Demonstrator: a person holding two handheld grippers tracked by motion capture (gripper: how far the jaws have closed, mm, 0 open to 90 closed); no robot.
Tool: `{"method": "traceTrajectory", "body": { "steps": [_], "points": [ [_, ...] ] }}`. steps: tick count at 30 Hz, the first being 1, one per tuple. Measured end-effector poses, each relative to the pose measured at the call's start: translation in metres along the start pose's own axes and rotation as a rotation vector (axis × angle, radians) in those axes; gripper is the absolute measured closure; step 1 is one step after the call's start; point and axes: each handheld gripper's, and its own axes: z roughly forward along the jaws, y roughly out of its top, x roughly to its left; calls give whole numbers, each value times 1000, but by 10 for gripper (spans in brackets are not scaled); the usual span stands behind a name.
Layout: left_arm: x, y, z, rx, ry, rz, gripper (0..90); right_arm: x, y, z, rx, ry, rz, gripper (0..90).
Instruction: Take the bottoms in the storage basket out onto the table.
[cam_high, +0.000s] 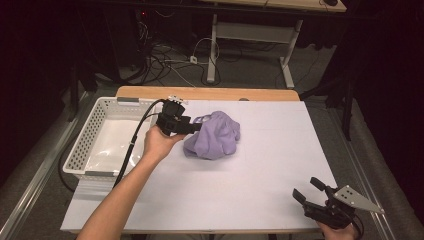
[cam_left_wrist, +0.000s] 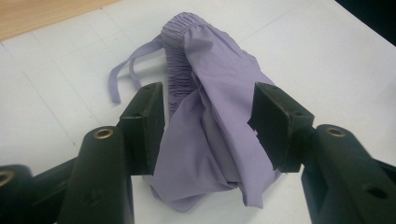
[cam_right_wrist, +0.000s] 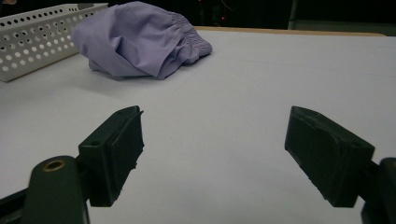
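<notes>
A white perforated plastic basket (cam_high: 95, 131) is set at the white-covered worktop's (cam_high: 260, 165) left edge, cables strewn beyond

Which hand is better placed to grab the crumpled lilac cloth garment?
Left. The left tongs already straddle the crumpled lilac cloth garment, jaws either side of a fold. The right tongs sit open at the table's near corner, far away from it.

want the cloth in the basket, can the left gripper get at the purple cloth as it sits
Probably yes: the left gripper already straddles the purple cloth with open jaws, nothing between them but fabric.
</notes>
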Motion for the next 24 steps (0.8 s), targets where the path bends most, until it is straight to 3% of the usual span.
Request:
{"method": "traceTrajectory", "body": {
  "steps": [24],
  "points": [
    [7, 4, -23, -38, 10, 8, 417, 0, 0, 0, 1, -1, 0, 202]
  ]
}}
